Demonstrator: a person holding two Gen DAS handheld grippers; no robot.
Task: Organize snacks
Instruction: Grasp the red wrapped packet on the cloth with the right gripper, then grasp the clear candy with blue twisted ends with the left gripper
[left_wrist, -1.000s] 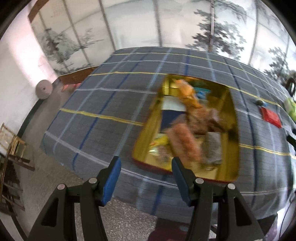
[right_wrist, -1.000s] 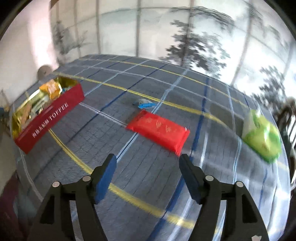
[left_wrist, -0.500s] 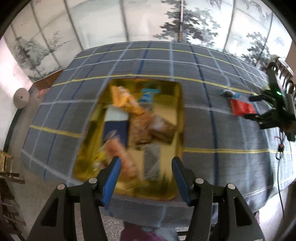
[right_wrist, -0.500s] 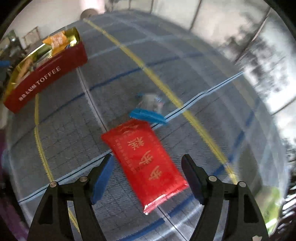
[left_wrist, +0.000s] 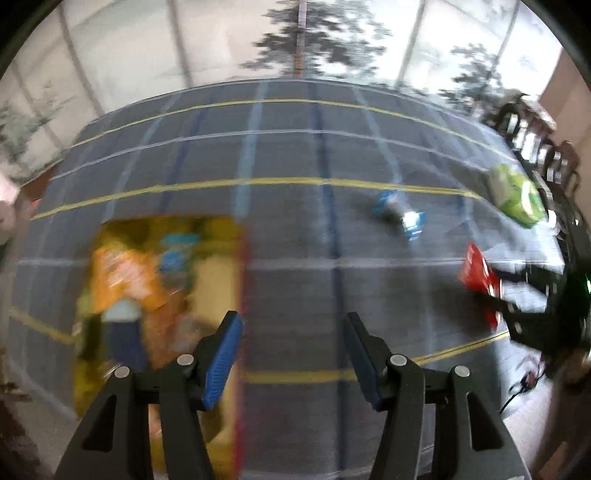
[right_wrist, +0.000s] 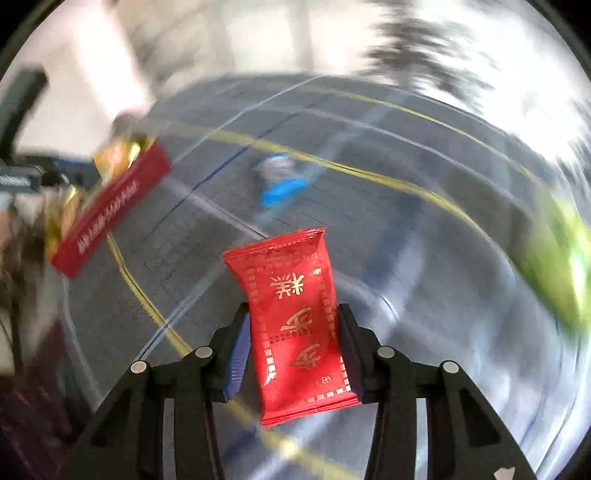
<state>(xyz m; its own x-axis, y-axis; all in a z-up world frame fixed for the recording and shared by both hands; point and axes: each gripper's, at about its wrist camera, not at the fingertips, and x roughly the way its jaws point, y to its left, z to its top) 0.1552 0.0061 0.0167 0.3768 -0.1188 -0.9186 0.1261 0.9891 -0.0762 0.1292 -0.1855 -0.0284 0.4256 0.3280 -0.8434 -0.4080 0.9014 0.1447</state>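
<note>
Right gripper (right_wrist: 291, 345), jaws just closed, pinches the red snack packet (right_wrist: 295, 325); left gripper (left_wrist: 291, 350) spread empty beside the toffee tin (left_wrist: 162, 295).

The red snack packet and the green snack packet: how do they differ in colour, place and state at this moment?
The red snack packet is red with gold characters; the green snack packet is light green, its print too blurred to read. The red one is clamped between the fingers of the right gripper, whose fingers have just closed on it; the green one lies alone on the checked tablecloth. Both are sealed packets outside the red tin.
</note>
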